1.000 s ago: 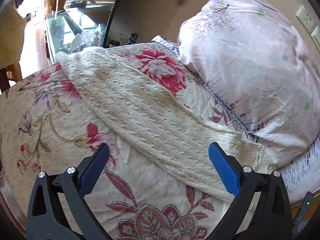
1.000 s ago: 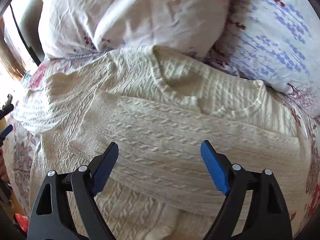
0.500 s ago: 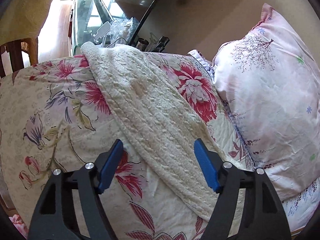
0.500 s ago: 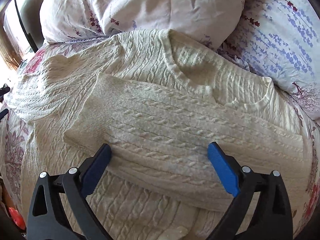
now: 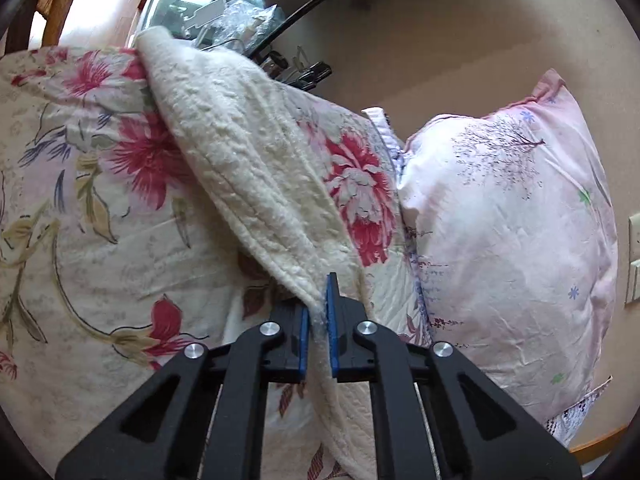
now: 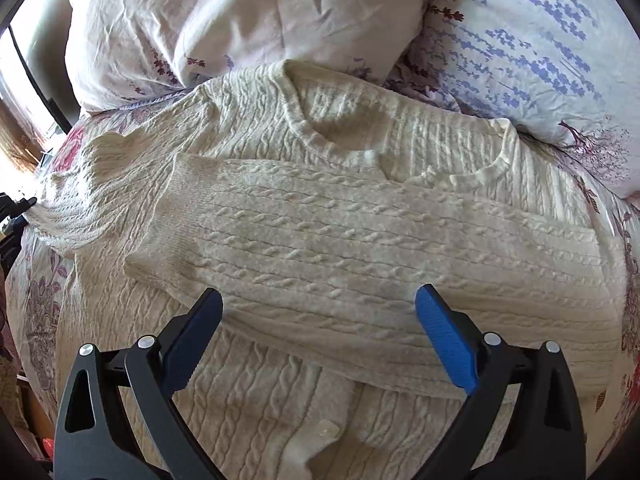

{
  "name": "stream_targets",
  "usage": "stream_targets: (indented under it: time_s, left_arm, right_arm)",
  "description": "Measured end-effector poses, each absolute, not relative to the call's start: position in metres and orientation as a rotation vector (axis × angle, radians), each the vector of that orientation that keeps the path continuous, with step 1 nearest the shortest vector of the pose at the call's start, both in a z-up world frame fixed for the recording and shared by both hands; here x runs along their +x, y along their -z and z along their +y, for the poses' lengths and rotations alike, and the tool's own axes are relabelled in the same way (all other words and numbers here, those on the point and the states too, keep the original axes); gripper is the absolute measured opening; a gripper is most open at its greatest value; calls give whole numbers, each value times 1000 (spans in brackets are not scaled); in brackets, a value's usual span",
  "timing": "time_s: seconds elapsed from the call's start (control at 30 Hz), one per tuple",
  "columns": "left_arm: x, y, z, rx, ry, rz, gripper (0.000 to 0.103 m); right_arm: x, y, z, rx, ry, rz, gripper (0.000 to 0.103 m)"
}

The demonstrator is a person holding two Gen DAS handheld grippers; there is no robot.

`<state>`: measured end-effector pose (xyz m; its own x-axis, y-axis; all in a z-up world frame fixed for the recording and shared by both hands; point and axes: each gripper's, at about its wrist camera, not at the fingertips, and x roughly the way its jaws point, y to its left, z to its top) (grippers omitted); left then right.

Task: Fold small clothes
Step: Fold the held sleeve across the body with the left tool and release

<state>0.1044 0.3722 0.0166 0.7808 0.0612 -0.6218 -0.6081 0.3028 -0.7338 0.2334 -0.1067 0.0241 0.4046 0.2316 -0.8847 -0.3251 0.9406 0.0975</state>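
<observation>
Sweater point(image 6: 320, 240), cream cable-knit: lies flat on floral bed point(image 5: 80, 240), collar toward far pillows point(image 6: 240, 20); one sleeve point(image 6: 360, 260) already folded across chest. Left tongs point(image 5: 318, 332): clamped together on the other sleeve point(image 5: 248, 160). Right tongs point(image 6: 320, 328): jaws wide apart, empty, above folded sleeve. Step in hand, by judgement: second sleeve fold. Next move calls for carrying the gripped sleeve over the chest without dragging the body.
</observation>
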Motion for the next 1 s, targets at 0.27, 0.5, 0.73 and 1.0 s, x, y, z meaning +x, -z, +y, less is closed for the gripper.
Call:
stream_targets:
  time_s: [0.27, 0.5, 0.73, 1.0]
  left_arm:
    - [158, -105, 293, -937, -70, 443, 6]
    - [205, -149, 175, -750, 280, 466, 6]
    - [225, -125, 68, -616, 480, 605, 6]
    - [228, -48, -16, -374, 531, 904, 7]
  right_arm:
    - [238, -38, -178, 62, -218, 1078, 99]
    - [233, -52, -241, 168, -99, 1040, 99]
    - [220, -52, -285, 235, 0, 1034, 99]
    - [230, -33, -278, 274, 27, 1064, 99]
